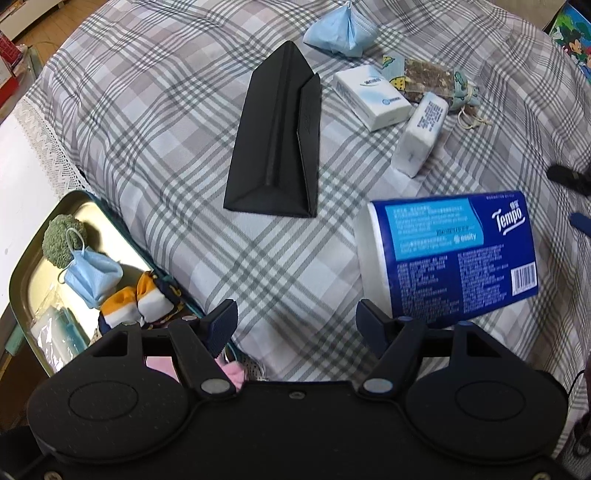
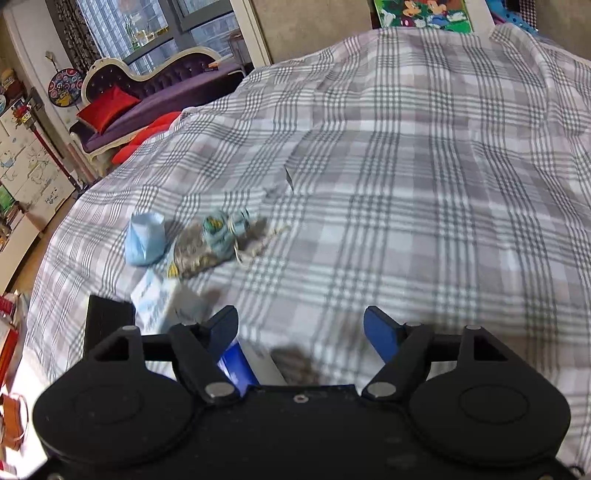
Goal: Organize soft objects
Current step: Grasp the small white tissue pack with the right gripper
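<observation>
On the plaid bed cover (image 1: 166, 122) lie a blue Tempo tissue pack (image 1: 450, 254), two small white tissue packs (image 1: 371, 98) (image 1: 421, 134), a crumpled blue face mask (image 1: 338, 31), a patterned drawstring pouch (image 1: 428, 83) and a black folded stand (image 1: 277, 140). My left gripper (image 1: 297, 321) is open and empty, just left of the Tempo pack. My right gripper (image 2: 301, 332) is open and empty above the cover; the Tempo pack's edge (image 2: 238, 365) shows under its left finger. The mask (image 2: 144, 240) and pouch (image 2: 210, 243) lie ahead to its left.
A metal tray (image 1: 86, 206) at the bed's left edge holds a green knitted ball (image 1: 61, 240), a blue mask (image 1: 92, 275), orange-white socks (image 1: 136, 302) and a clear packet. The right gripper's tips (image 1: 572, 177) show at the right edge. A purple sofa (image 2: 155, 92) stands beyond the bed.
</observation>
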`<state>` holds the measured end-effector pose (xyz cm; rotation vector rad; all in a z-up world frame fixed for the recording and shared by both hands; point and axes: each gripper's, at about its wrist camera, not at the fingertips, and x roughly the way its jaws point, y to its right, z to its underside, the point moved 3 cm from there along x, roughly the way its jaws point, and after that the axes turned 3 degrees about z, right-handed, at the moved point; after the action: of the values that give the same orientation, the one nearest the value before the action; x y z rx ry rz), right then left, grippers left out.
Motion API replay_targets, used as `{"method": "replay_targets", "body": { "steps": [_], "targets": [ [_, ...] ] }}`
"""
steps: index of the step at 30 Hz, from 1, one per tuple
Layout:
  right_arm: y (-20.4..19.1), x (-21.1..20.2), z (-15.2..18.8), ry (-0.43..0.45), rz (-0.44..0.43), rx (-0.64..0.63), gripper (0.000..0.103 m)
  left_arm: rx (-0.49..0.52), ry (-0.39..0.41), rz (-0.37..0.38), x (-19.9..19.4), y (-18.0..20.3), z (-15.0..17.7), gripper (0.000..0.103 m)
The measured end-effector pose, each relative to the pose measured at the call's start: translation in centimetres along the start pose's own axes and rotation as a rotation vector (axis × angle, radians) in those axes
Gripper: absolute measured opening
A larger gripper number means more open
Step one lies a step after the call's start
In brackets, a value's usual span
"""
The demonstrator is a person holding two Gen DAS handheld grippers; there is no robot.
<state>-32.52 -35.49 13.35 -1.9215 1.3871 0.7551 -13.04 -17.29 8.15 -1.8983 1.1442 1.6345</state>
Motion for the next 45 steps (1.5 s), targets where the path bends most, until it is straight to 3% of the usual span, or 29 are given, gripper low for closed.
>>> {"method": "replay_targets", "body": {
  "steps": [6,14,19,21,27,31,36,45],
  "targets": [
    [-3.8,2.5,-1.9,-0.048,-0.028,-0.021,0.08,0.007,0.003,0.001,0.1,0.0,-1.1,0.067],
    [-9.2,5.0,-1.0,-0.123,-0.084,-0.101,0.082,-0.004,0.001,0.002,0.5,-0.6,-2.0,0.067],
    [-11.5,6.8,0.1,-0.132,-0.038,-0.201,0.081,-0.007,-0.002,0.003,0.8,-0.6,-2.1,0.067],
    [-11.3,7.3,0.4,-0.126,0.018,-0.233,0.081,-0.005,-0.005,0.004,0.8,-0.5,-2.0,0.067],
    [-6.1,6.1,-0.8,-0.013,0.206,-0.103,0.08,-0.001,-0.005,0.001,1.1,0.0,-2.2,0.067],
    [-4.5,5.2,-1.3,-0.011,0.077,-0.018,0.08,0.001,-0.001,0.005,1.2,0.6,-2.6,0.067],
    [-7.2,5.0,-0.1,-0.031,-0.028,-0.126,0.087,0.002,0.012,-0.002,0.9,1.1,-3.4,0.067],
    [-9.8,8.0,2.3,-0.131,0.075,-0.277,0.092,-0.016,0.042,-0.023,0.3,1.2,-5.0,0.067]
  ]
}}
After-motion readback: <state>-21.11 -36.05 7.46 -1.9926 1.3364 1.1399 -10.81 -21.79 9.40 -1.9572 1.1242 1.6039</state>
